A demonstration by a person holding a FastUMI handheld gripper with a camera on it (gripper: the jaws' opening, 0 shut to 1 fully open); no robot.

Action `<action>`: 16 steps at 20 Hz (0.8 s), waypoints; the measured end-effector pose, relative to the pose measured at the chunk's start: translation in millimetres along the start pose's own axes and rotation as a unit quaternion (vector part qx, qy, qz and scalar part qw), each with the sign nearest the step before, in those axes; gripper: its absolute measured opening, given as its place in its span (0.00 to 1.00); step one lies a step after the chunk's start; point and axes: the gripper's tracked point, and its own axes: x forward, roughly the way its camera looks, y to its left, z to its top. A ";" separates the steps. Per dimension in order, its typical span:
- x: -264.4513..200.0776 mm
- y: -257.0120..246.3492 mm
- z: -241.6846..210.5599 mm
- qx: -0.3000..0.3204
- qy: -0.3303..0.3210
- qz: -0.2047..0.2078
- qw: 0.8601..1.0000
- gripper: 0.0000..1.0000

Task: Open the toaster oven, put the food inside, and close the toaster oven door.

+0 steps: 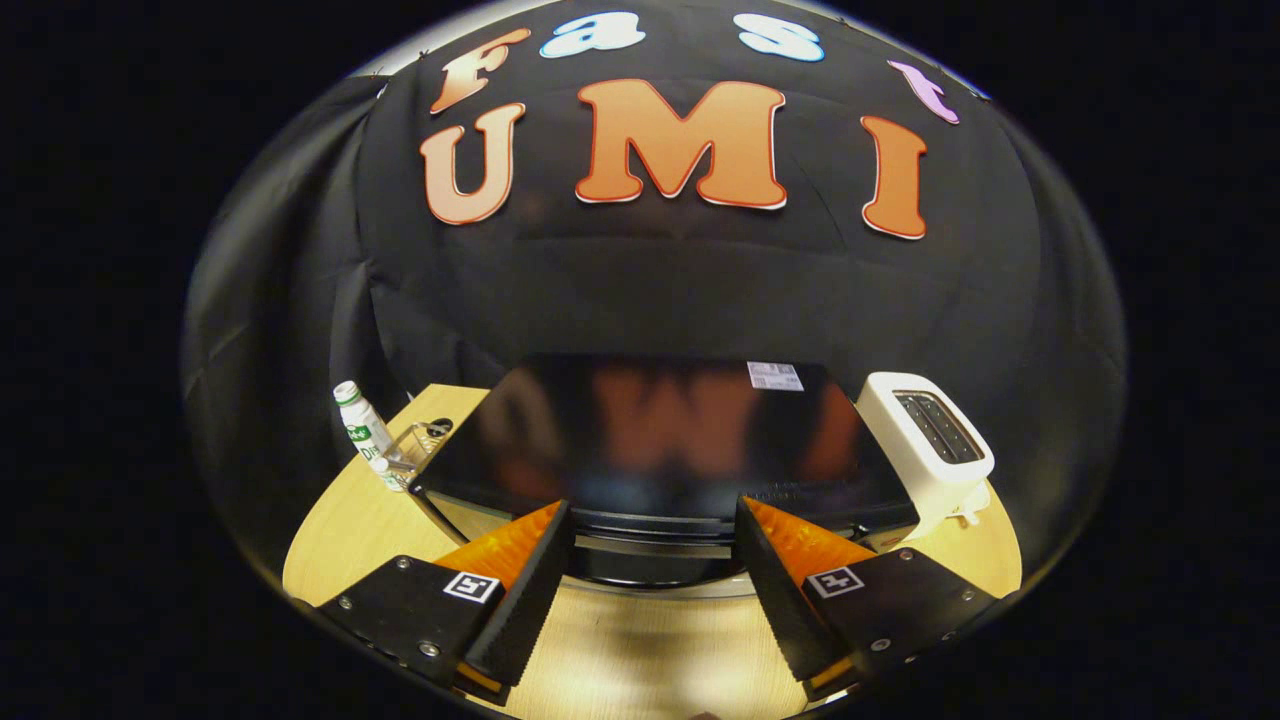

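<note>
Spread gripper point(652, 515) before toaster oven point(660, 440)

Hand-held gripper point(655, 520): wedge-shaped fingers, serrated inner faces, square tag marker and screws on each mount.

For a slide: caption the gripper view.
Open gripper hovers above the black toaster oven, flanked by a bottle and white toaster.

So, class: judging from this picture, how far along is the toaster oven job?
Nothing looks done yet. The toaster oven sits just ahead of the fingers with its door apparently shut. In hand: the gripper is open, fingers spread before the oven front, holding nothing. Left: open the door, put the food in, close it. I cannot pick out the food.
</note>
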 end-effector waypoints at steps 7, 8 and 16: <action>-17.9 1.5 -10.7 -0.006 -0.019 0.001 1.000 0.81; -23.6 2.8 -17.4 -0.011 -0.010 0.007 1.000 0.79; -72.9 12.8 -130.6 -0.017 0.201 0.102 0.974 0.79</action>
